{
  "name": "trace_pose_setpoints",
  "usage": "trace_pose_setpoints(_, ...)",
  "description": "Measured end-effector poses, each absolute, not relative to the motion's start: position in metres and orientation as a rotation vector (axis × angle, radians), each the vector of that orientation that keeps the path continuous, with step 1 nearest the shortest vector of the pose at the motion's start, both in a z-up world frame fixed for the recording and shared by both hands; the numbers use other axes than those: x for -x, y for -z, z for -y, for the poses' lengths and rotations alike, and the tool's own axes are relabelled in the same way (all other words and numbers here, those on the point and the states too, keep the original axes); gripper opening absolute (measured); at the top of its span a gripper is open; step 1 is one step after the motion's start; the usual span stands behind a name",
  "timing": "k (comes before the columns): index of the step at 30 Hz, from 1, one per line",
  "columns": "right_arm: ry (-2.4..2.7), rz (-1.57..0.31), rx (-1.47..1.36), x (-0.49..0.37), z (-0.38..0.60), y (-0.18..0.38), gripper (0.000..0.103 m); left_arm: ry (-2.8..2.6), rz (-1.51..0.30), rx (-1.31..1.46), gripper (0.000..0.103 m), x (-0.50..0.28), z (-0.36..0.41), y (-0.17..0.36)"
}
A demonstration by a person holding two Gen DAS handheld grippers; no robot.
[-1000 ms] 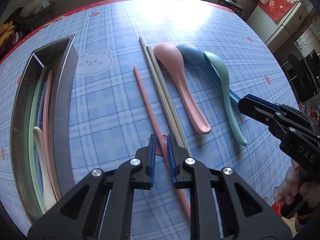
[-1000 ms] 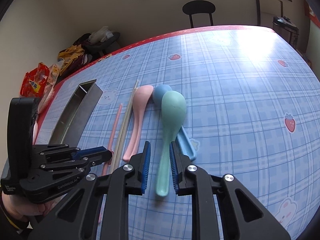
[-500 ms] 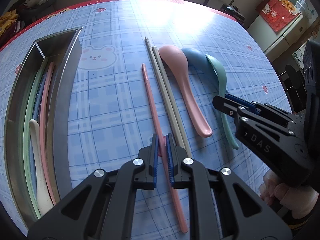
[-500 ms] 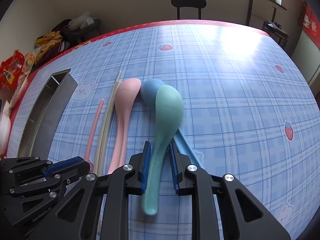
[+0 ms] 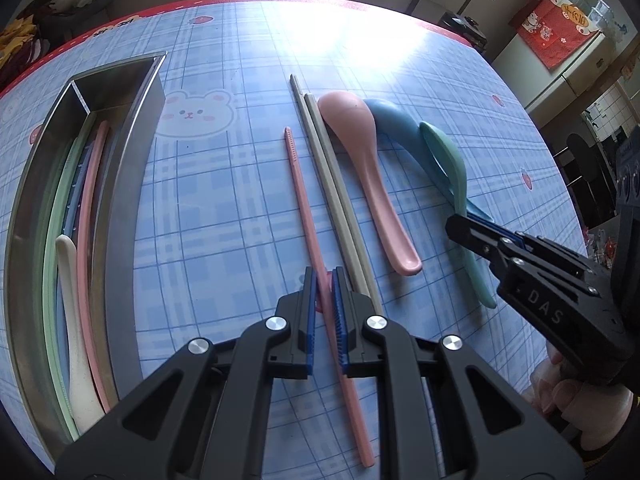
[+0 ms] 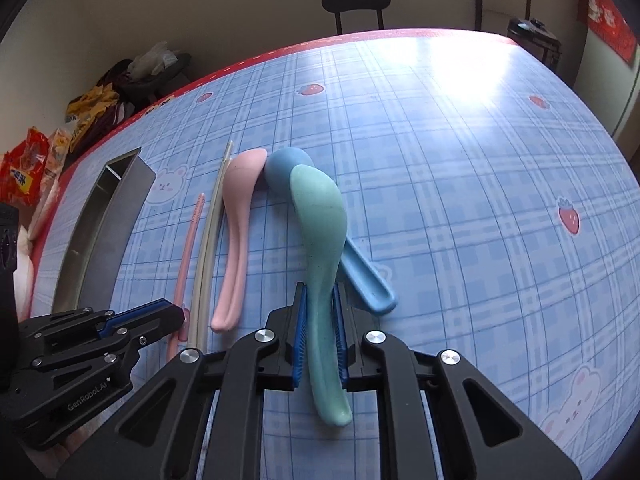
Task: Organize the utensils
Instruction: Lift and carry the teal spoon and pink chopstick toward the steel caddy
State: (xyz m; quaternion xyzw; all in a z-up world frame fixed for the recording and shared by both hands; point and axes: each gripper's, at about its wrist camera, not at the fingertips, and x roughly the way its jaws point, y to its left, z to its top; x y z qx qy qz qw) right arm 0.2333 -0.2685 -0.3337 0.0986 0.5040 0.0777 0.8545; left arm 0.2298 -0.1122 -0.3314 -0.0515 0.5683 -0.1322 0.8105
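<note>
Your left gripper (image 5: 323, 280) is clamped on the pink chopstick (image 5: 306, 216), while your right gripper (image 6: 320, 300) is closing on the green spoon (image 6: 320, 232) between its jaws.

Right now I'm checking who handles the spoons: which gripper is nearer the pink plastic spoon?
Left. The left gripper, around the pink chopstick, sits two chopsticks away from the pink plastic spoon; the right gripper is closing on the green spoon, farther off.

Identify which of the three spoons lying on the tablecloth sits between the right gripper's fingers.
The green spoon: its handle runs between the closing right gripper. The pink spoon and blue spoon lie free on either side.
</note>
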Motion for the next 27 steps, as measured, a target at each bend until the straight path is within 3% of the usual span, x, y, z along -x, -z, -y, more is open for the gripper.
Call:
trace_pose_setpoints(11,-0.202,-1.085,-0.523,-0.212,0.308,0.341,0.014,0.290,-1.216,0.112,0.014,-0.228,0.108,0.331)
trace_pose_setpoints(27,-0.171,-1.077,-0.433,-0.202,0.314,0.337,0.014,0.291,-1.217,0.112,0.014,-0.227,0.106,0.331)
